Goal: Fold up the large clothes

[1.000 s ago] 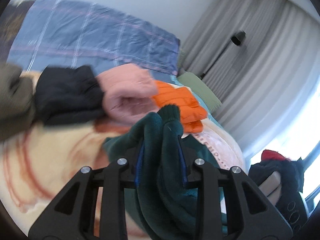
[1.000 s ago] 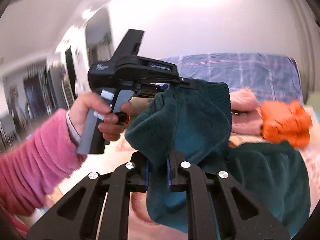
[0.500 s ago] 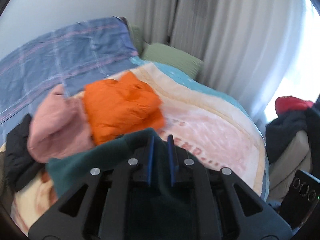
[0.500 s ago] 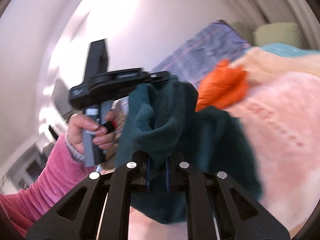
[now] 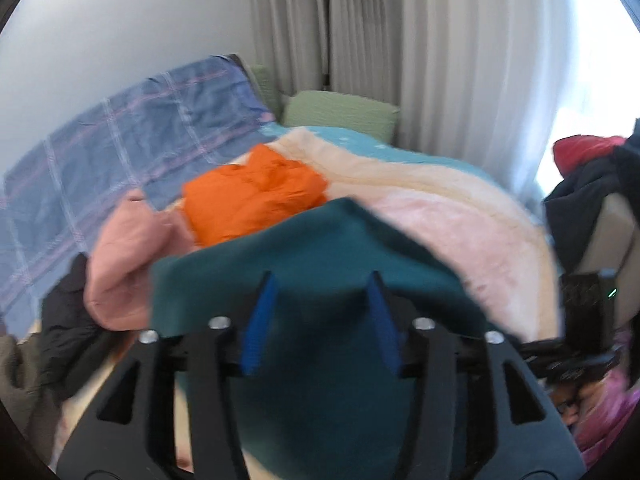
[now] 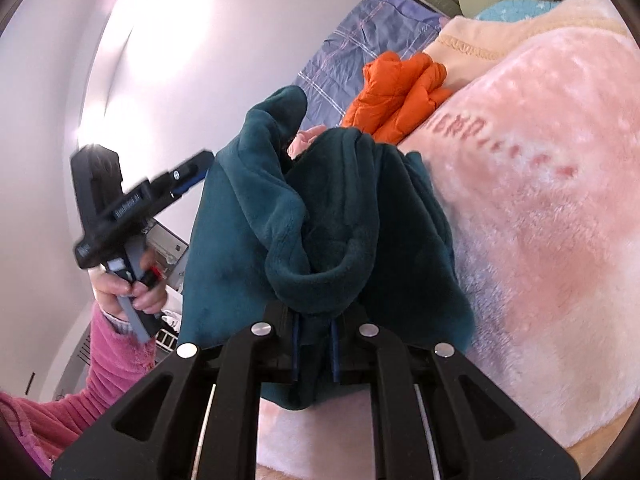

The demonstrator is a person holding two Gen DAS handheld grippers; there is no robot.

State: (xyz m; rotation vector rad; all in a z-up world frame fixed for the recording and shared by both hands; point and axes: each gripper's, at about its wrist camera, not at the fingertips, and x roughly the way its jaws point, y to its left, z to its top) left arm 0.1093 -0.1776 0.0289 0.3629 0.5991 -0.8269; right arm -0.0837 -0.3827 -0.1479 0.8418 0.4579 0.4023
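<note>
Right tool [image 6: 314, 350] is clamped tight on a bunched fold of the dark green fleece [image 6: 320, 216], its blue-lined fingers nearly together with the fabric squeezed between them. From that pinch the fleece rises in thick rolls and drapes down toward the pink blanket [image 6: 540, 200] on the bed, its lower edge lying against the blanket. Beyond the fleece, farther up the bed, sits the orange jacket [image 6: 400, 92], and past that the blue checked quilt [image 6: 360, 40].

Over to the left tool [image 5: 320, 300]: its fingers stand wide apart, blue pads showing on both sides, and the fleece [image 5: 312, 256] spreads across and below them. The view is blurred, so whether any cloth touches a pad cannot be told, but nothing is pinched. From the right wrist view the same left tool [image 6: 188, 176] shows held up beside the fleece by the left hand [image 6: 128, 288] in a pink sleeve [image 6: 80, 392], the tip close to the fleece's raised edge.

Behind the fleece in the left view, the orange jacket [image 5: 256, 200] lies next to a pink garment [image 5: 132, 264], with a black garment [image 5: 68, 316] farther out on that same side. A green pillow [image 5: 340, 114] sits at the head of the bed, beyond the jacket, against pale curtains [image 5: 440, 60]. Off the bed's far side from the quilt, dark clothes [image 5: 588, 176] are heaped with something red on top.
</note>
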